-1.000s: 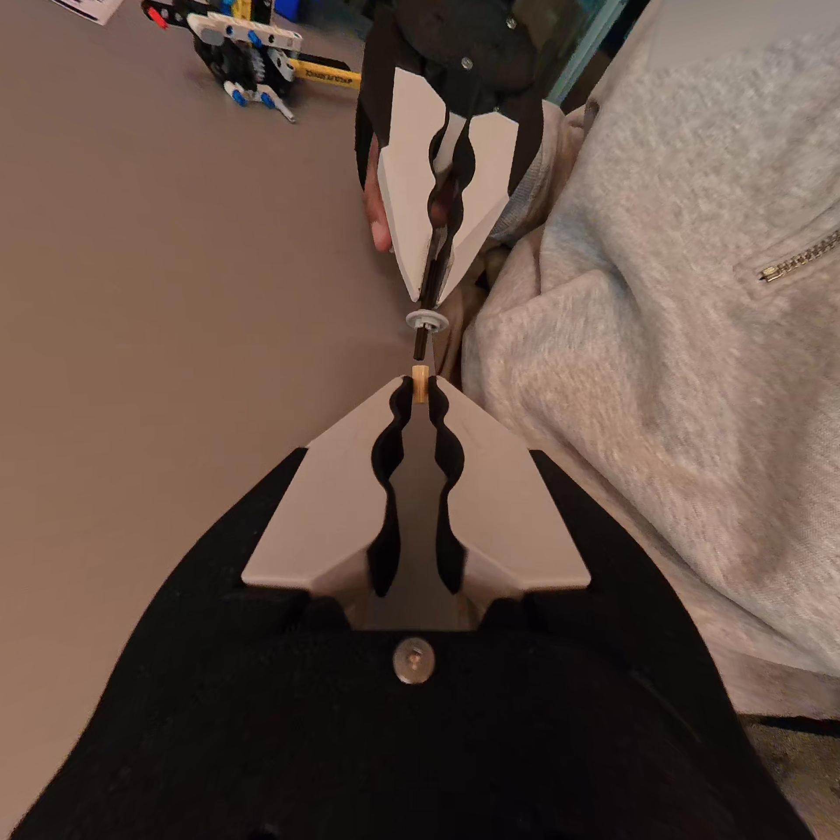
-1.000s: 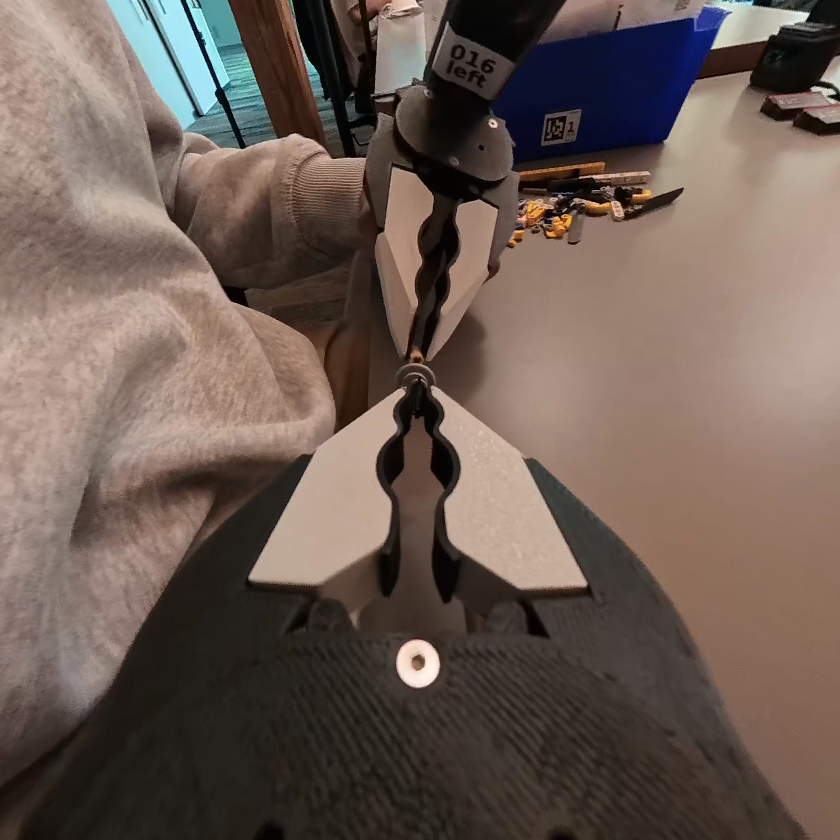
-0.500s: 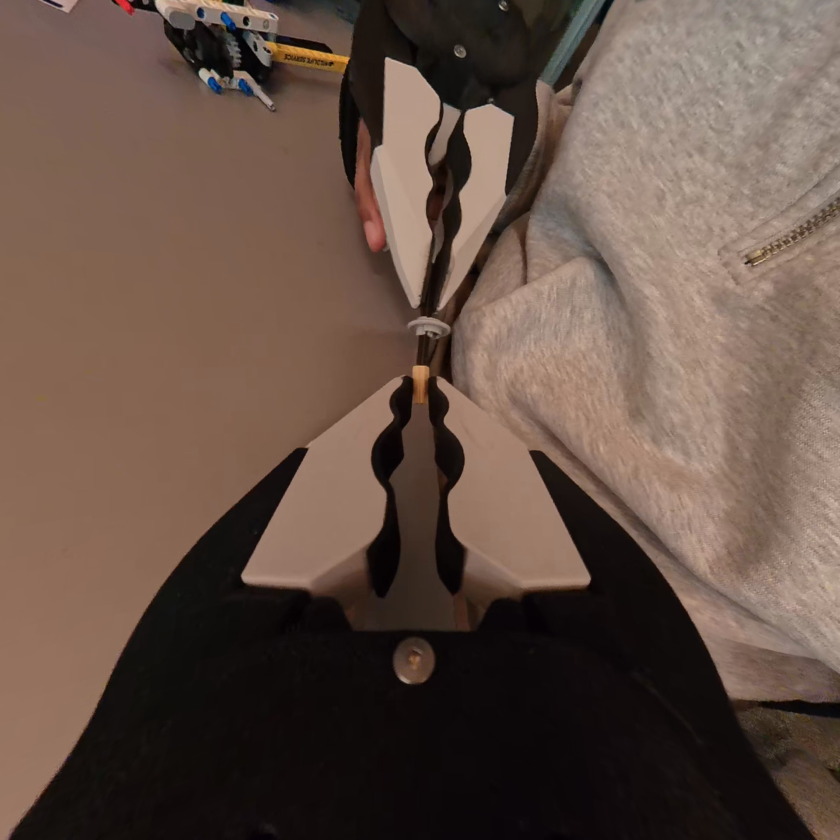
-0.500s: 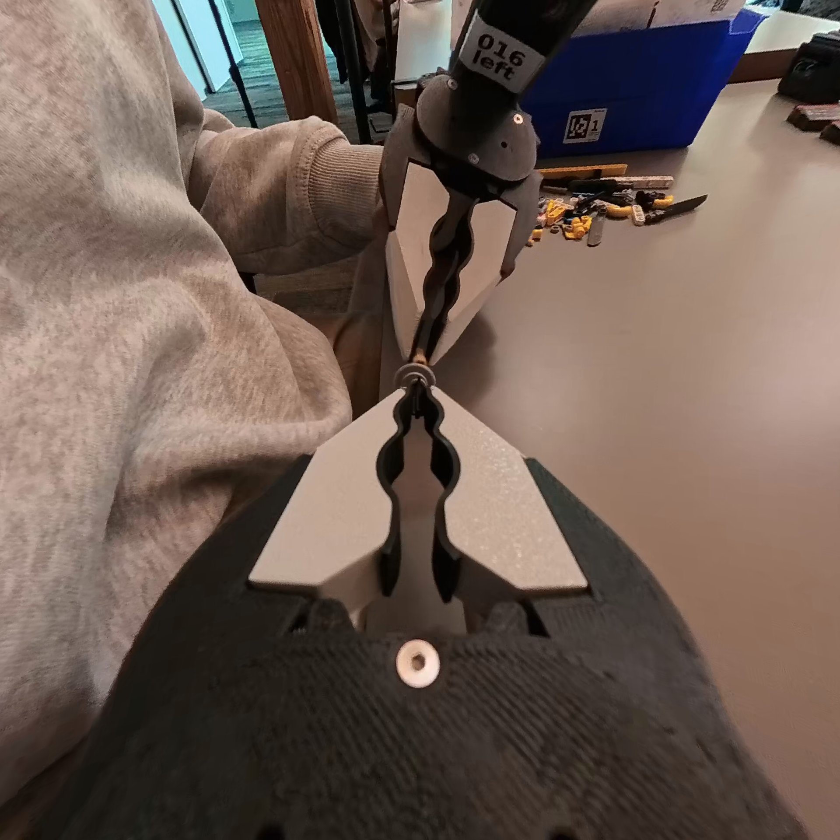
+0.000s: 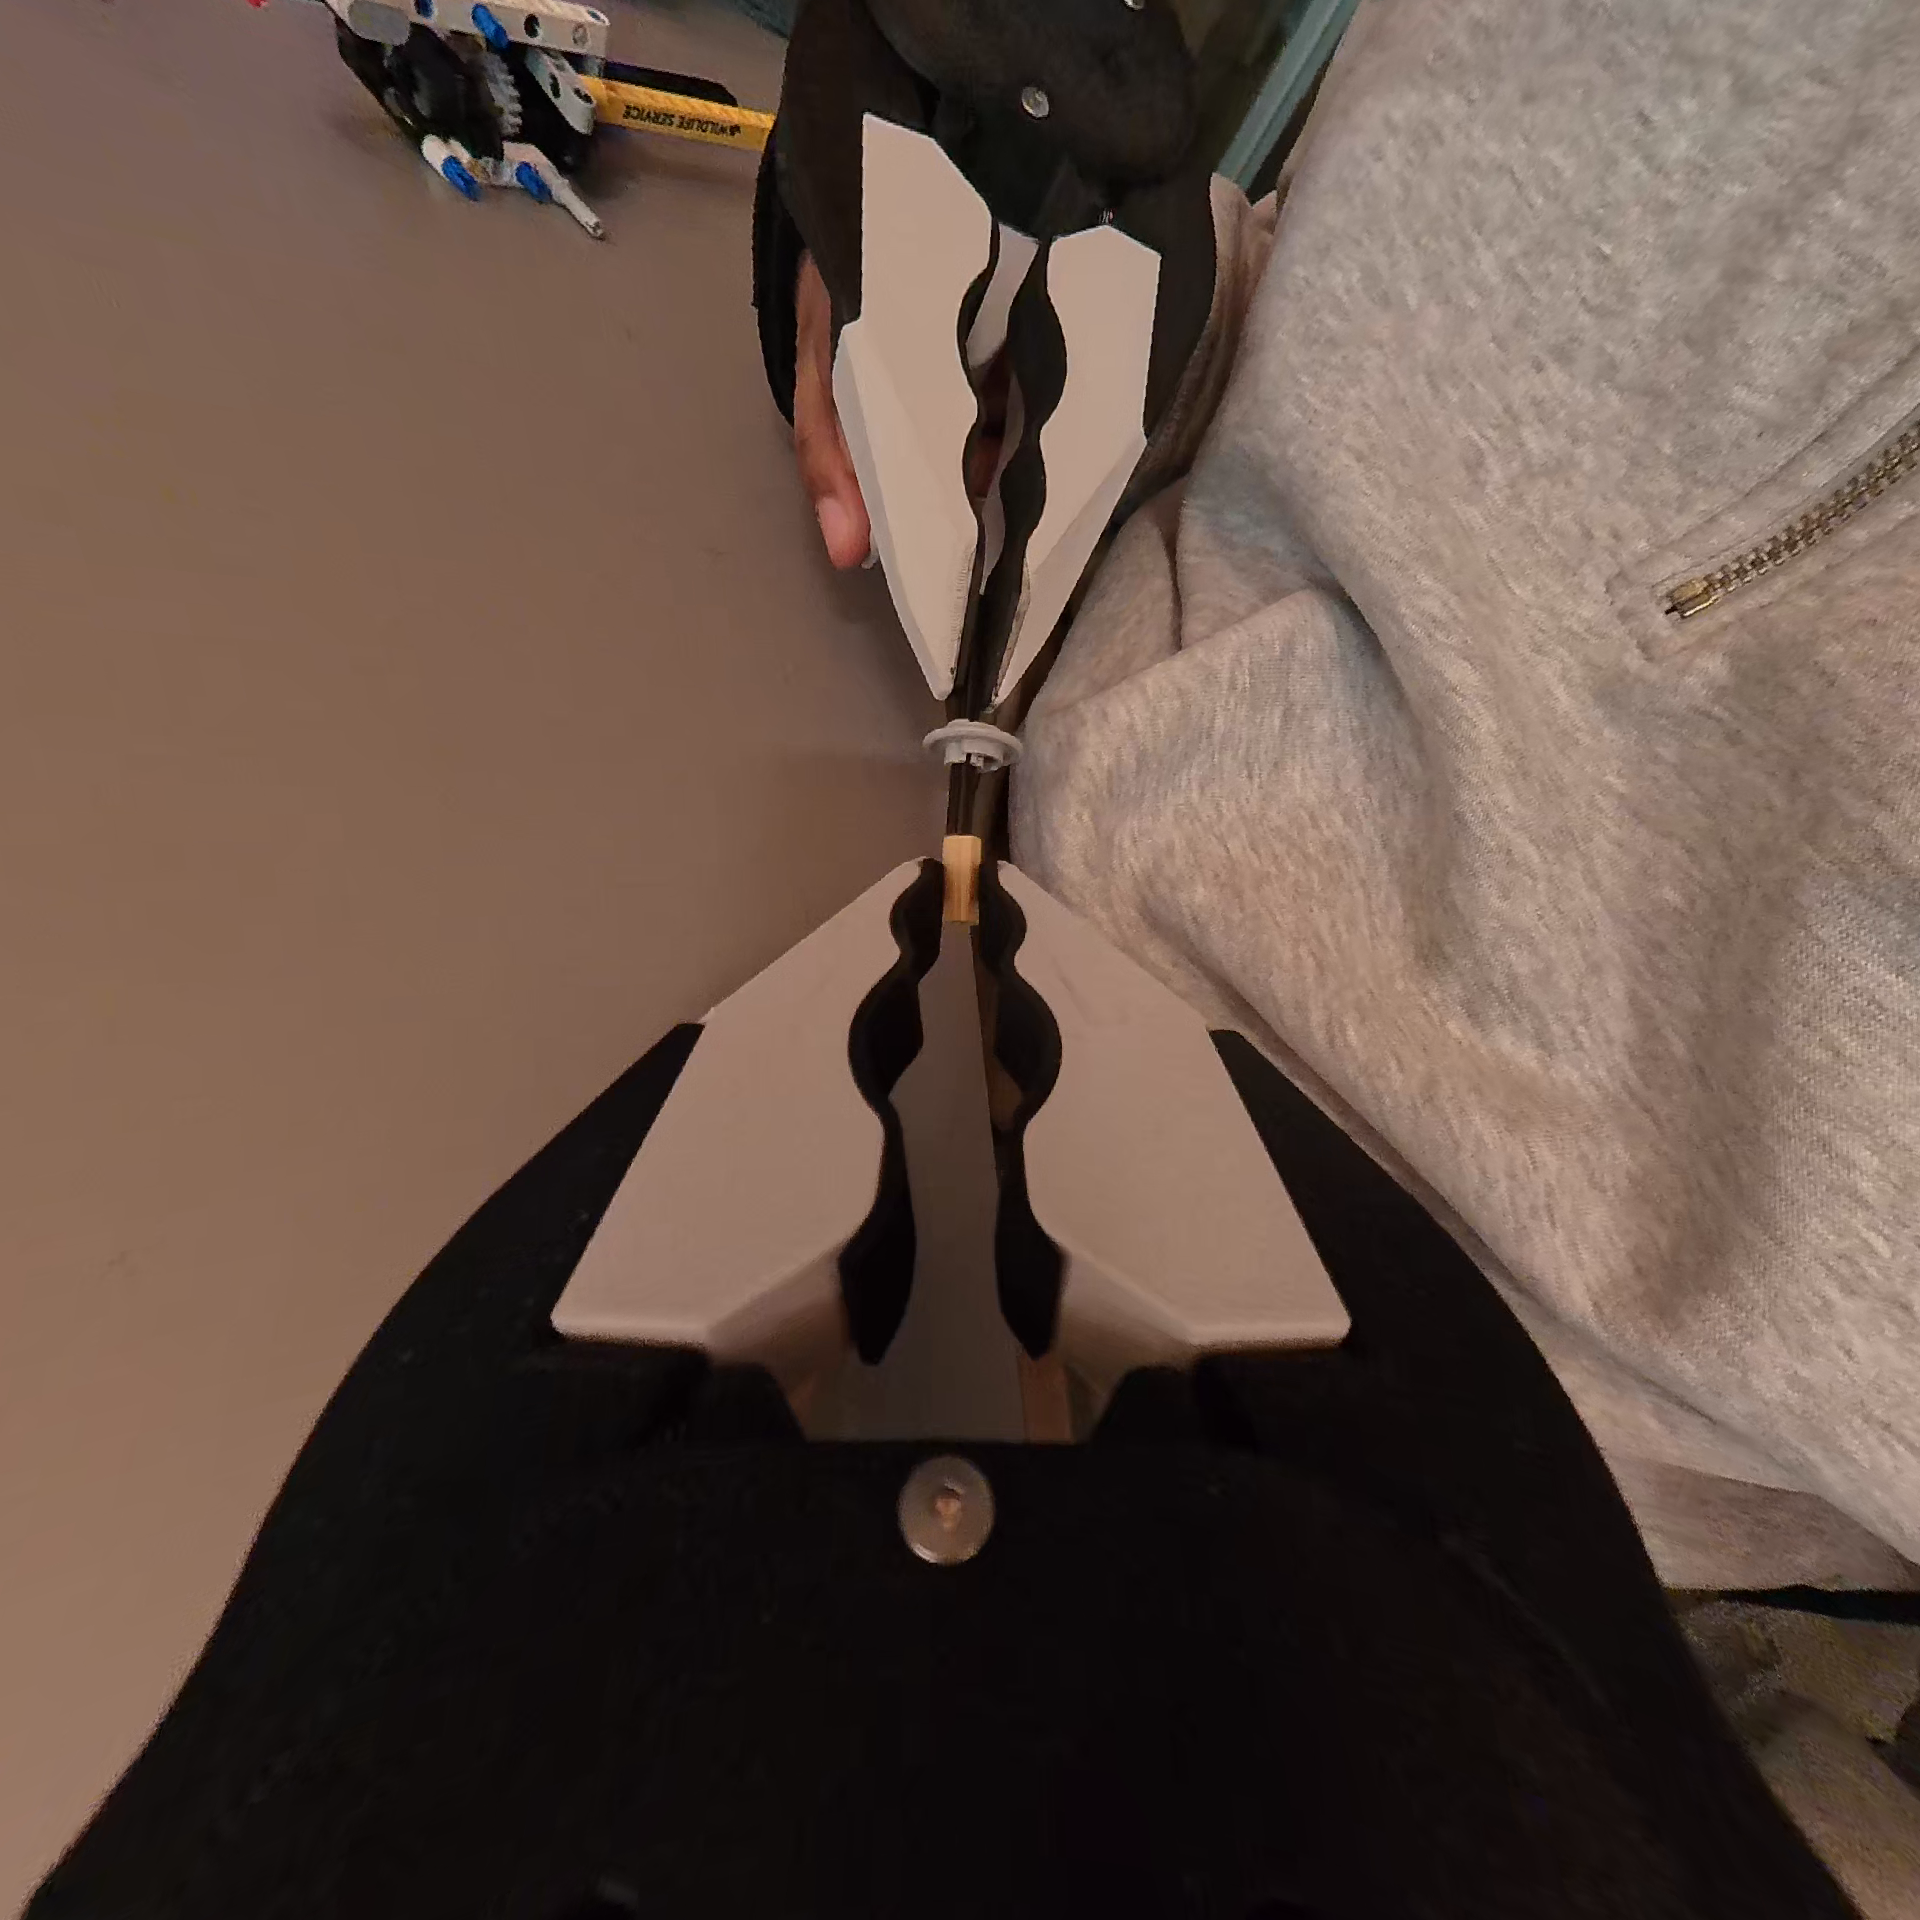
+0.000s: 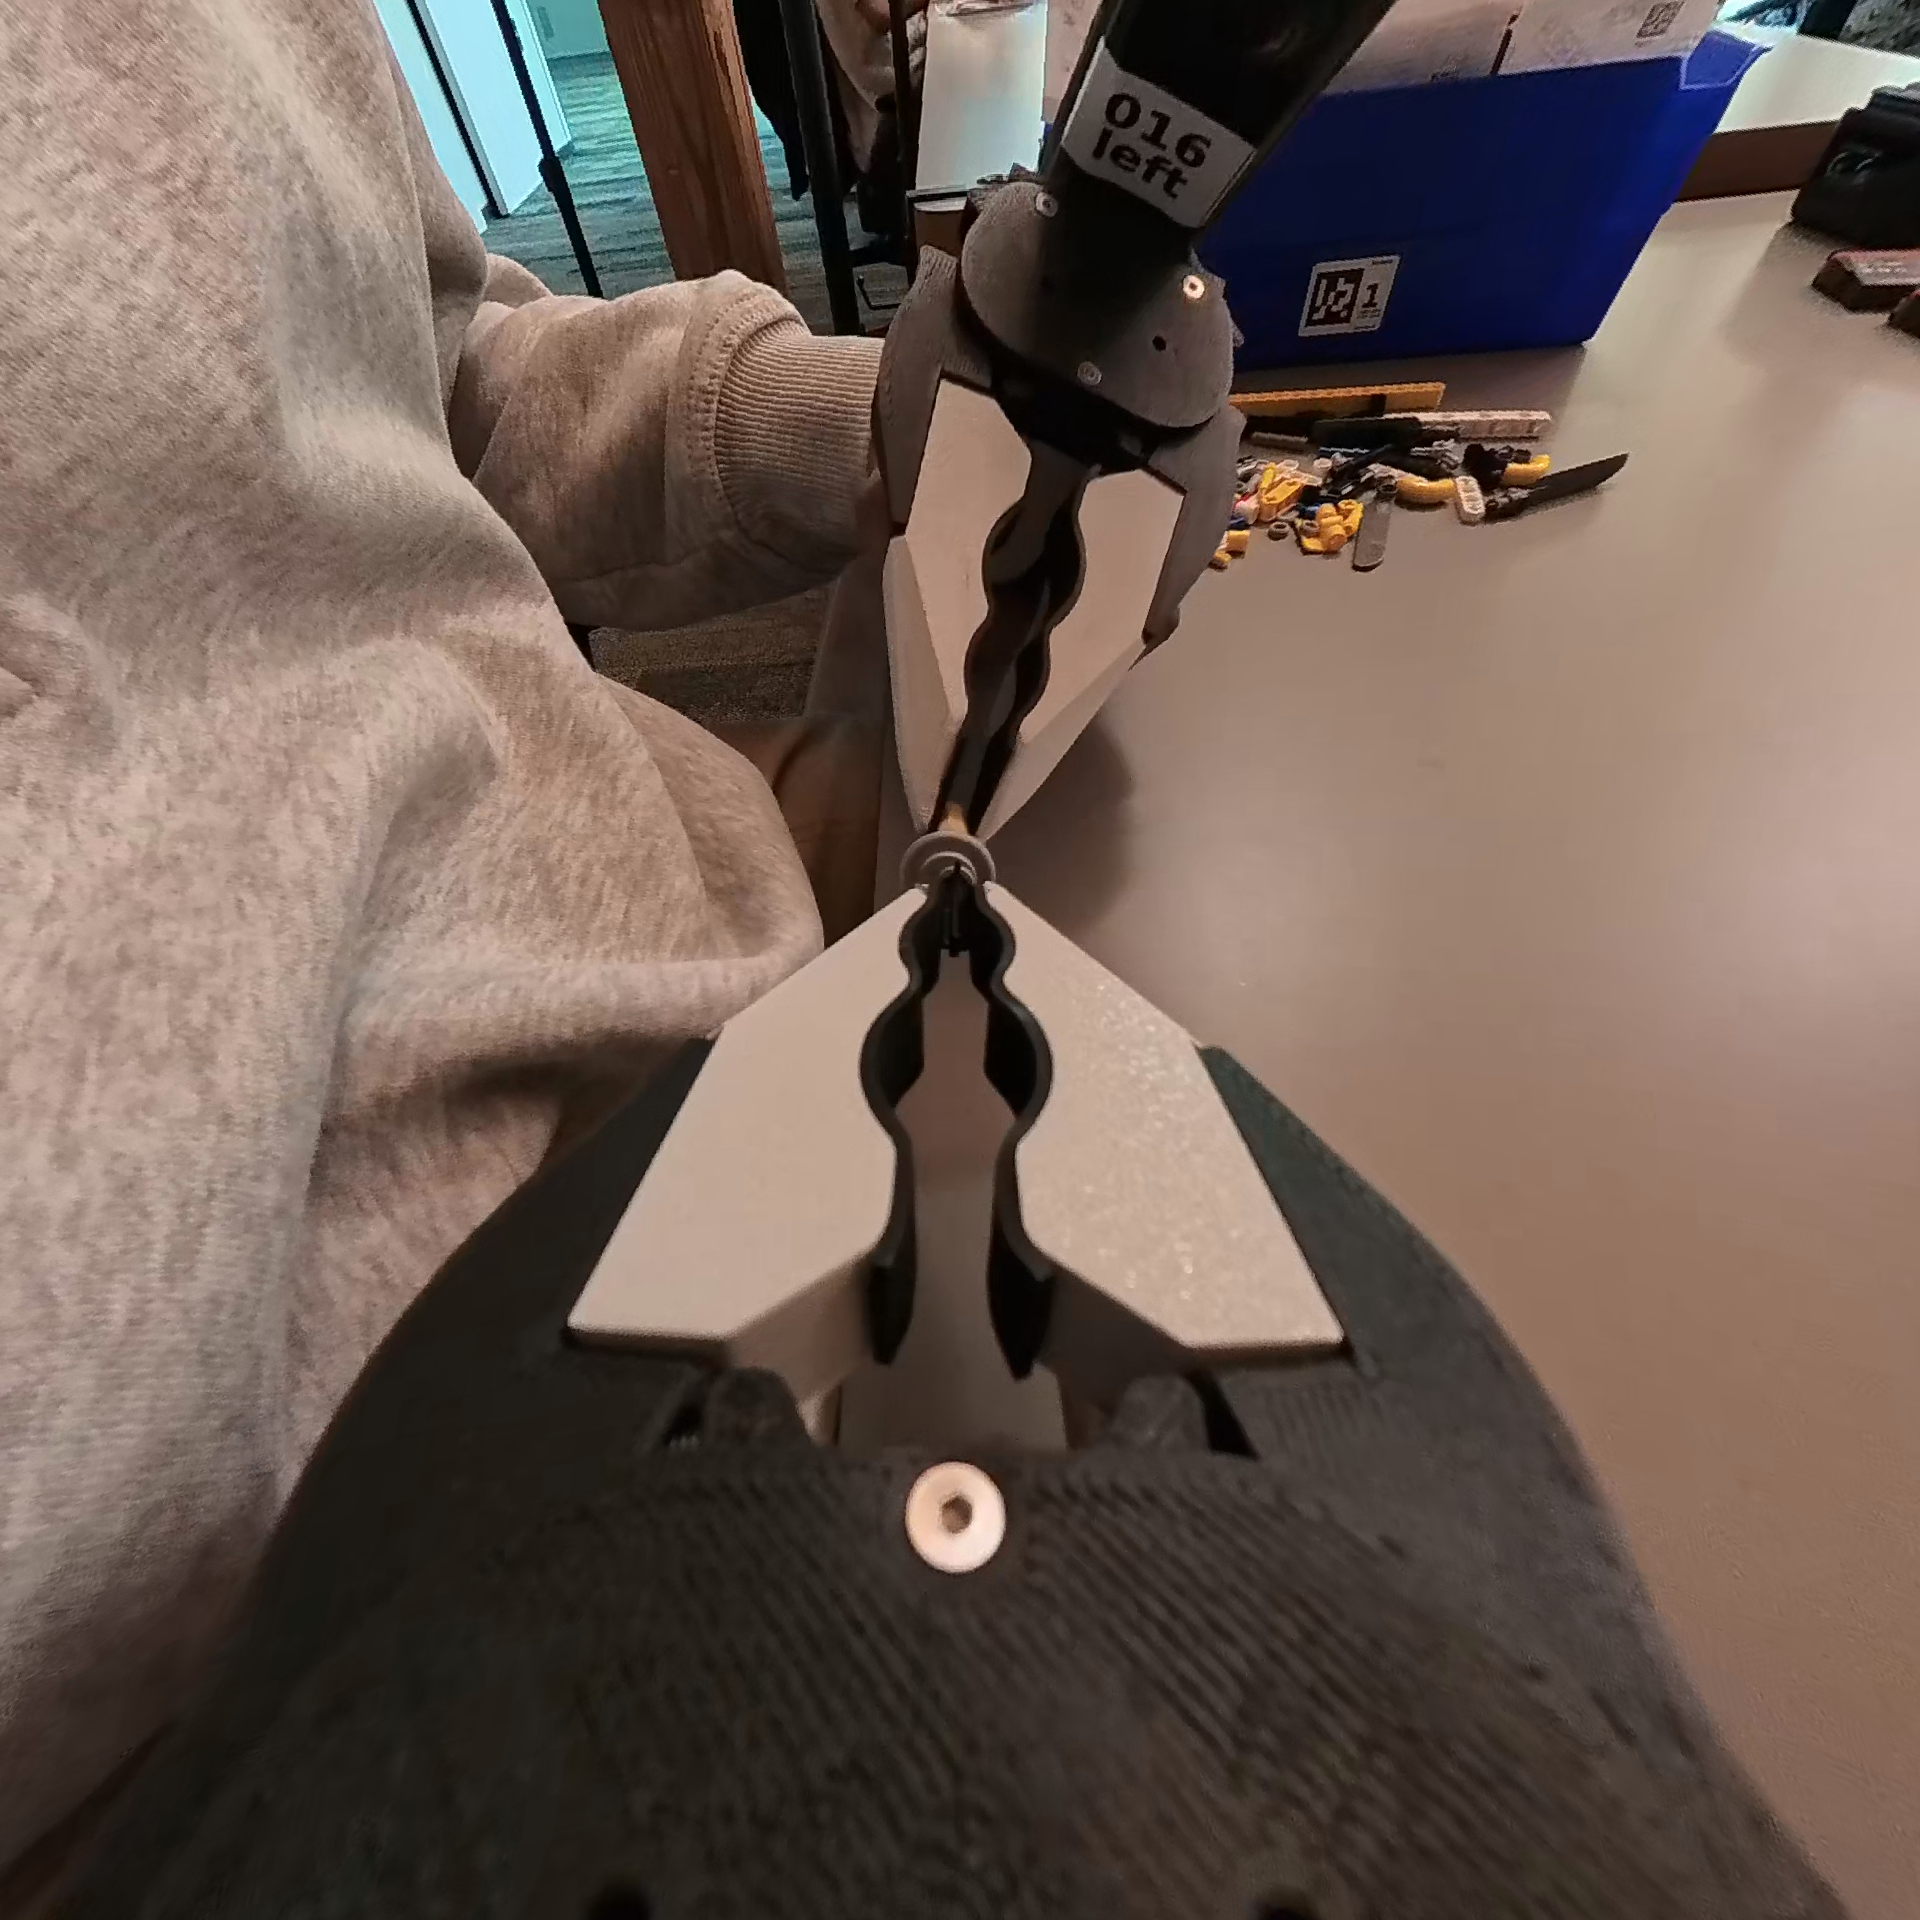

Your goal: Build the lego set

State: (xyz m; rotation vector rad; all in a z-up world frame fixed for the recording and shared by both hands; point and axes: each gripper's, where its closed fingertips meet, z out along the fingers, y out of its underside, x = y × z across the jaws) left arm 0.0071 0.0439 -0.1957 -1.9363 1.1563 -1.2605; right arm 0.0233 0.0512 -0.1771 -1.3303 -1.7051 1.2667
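My left gripper [image 5: 961, 883] is shut on a small tan peg [image 5: 961, 878] at its fingertips. My right gripper [image 6: 948, 896] faces it tip to tip and is shut on a thin black axle [image 6: 951, 920] that carries a grey bush [image 6: 945, 857]. In the left wrist view the right gripper [image 5: 975, 694] points down from above, with the bush [image 5: 969, 743] just past its tips and the axle [image 5: 966, 805] reaching the tan peg. In the right wrist view the left gripper [image 6: 961, 812] shows beyond the bush. Both are held above the table, near a person's grey sweatshirt.
A partly built lego model [image 5: 478, 94] with a yellow strip [image 5: 675, 114] stands at the far left of the brown table [image 5: 312, 623]. Several loose pieces [image 6: 1382, 488] lie before a blue bin [image 6: 1455, 208]. The sweatshirt [image 5: 1455, 727] fills one side of each view. My two grippers' fingertips are within a few centimetres of each other.
The small gap between the axle's end and the tan peg has closed; they now meet. Both grippers stayed shut and drifted slightly together.
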